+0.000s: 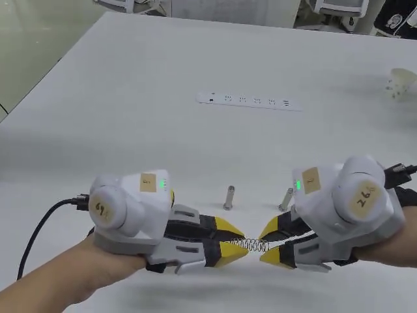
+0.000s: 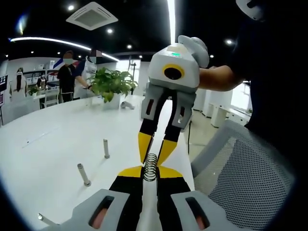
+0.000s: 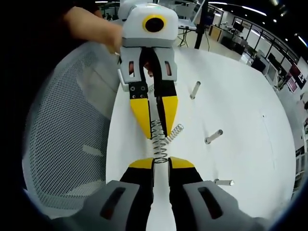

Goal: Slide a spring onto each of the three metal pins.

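spring (image 1: 255,245) between left gripper (image 1: 240,244) and right gripper (image 1: 266,243) | pins (image 1: 229,197) just behind, on table (image 1: 130,130) | power strip (image 1: 249,100) far behind

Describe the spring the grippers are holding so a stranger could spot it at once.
On the white table, look to the near edge, where the left gripper and right gripper meet tip to tip. The spring bridges their yellow jaws: a thin coil of wire held off the tabletop, unlike the two smooth solid pins standing just behind.
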{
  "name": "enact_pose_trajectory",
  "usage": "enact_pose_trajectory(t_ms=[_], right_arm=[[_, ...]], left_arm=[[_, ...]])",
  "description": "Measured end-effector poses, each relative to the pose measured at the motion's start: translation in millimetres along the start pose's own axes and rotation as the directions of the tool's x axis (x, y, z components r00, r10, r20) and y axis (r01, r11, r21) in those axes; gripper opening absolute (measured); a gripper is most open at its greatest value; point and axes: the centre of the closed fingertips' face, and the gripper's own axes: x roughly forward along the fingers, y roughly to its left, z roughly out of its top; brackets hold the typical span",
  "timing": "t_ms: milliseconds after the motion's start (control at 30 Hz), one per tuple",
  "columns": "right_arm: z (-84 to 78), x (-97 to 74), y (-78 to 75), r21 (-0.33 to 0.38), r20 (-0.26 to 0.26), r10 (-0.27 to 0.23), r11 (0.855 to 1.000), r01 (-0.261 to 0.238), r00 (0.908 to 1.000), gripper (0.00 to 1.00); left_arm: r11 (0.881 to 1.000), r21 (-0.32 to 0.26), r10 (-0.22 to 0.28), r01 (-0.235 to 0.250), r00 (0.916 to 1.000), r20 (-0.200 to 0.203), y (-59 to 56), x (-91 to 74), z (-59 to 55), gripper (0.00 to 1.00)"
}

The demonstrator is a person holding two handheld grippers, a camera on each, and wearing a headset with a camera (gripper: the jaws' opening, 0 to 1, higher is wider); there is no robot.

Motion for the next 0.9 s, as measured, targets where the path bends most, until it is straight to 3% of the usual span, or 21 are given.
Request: enact_pose_trajectory(t_ms=[400,900], right_arm=[[10.5,-11.8,-4.0,-0.038,0.053,-0.009,0.999,0.011,0.9986,0.07],[23.5,-19.1,-3.1,-0.063,0.100,0.010,0.998,-0.003,0.9950,0.07]], left_arm=[[1.000,-0.017,0.006,-0.006,0.9999,0.012,1.8,-2.5,0.6,0.02],[1.000,-0.016,0.000,0.000,1.0000,-0.004,0.6,-3.7,-4.9,0.02]])
